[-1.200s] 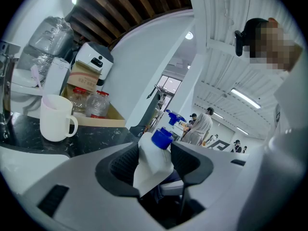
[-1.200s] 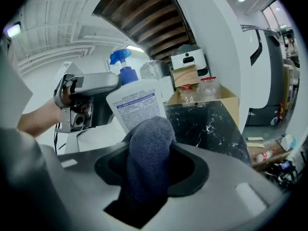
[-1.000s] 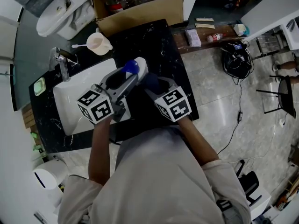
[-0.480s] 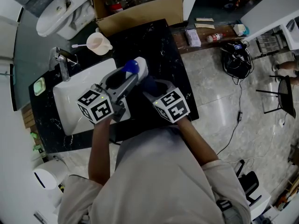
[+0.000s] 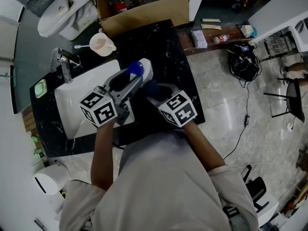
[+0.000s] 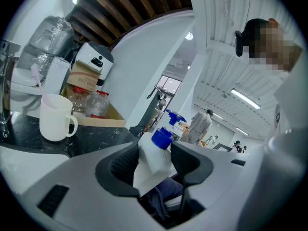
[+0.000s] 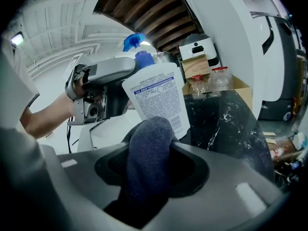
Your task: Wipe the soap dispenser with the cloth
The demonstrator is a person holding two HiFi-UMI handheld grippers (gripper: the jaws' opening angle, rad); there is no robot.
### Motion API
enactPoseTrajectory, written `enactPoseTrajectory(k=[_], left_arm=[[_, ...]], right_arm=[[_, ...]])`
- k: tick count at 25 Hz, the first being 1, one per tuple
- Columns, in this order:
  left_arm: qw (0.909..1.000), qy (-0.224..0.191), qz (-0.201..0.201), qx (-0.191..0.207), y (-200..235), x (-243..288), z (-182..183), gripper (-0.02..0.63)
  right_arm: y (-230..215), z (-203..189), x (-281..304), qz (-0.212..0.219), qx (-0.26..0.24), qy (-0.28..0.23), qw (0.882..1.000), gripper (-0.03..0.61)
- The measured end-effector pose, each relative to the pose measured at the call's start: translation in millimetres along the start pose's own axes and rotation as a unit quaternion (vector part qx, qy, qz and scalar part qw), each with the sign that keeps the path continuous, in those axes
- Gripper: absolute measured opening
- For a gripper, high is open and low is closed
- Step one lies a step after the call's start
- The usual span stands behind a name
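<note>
Two claws loaded: our left claw [image 6: 156, 160] clamps the soap dispenser [image 7: 156, 100] above the surface [image 5: 163, 47], our right claw [image 7: 151, 170] pinches the cloth [image 7: 147, 138] against it; hard rubbing could twist it loose.

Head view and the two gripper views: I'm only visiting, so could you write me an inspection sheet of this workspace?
Surface: black marbled countertop with a white sink and a faucet.
Job's things: white soap dispenser with a blue pump; dark blue cloth against its lower part.
Clutter: white mug; cardboard box holding jars.
Grippers: left gripper shut on the soap dispenser; right gripper shut on the cloth.
Cables: black cable bundle on the floor, to the right of the countertop.
Surroundings: pale tiled floor; a person standing far off.
</note>
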State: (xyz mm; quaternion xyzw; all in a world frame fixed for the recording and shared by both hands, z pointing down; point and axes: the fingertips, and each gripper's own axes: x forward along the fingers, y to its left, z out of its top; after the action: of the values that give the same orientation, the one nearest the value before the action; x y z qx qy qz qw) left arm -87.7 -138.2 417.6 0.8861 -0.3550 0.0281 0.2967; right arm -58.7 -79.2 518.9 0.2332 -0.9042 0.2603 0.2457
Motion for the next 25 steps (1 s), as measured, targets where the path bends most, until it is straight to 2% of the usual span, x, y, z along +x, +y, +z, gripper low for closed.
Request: enactPoseTrajectory(k=[8, 25], left_arm=[[1.0000, -0.001, -0.001, 0.000, 0.4, -0.4, -0.1, 0.213], [1.0000, -0.002, -0.004, -0.001, -0.4, 0.2, -0.2, 0.213]], right_arm=[[9.0, 10.1, -5.1, 0.030, 0.010, -0.014, 0.999, 0.178], [25.7, 51.2, -32.4, 0.058, -0.003, -0.059, 0.997, 0.178]])
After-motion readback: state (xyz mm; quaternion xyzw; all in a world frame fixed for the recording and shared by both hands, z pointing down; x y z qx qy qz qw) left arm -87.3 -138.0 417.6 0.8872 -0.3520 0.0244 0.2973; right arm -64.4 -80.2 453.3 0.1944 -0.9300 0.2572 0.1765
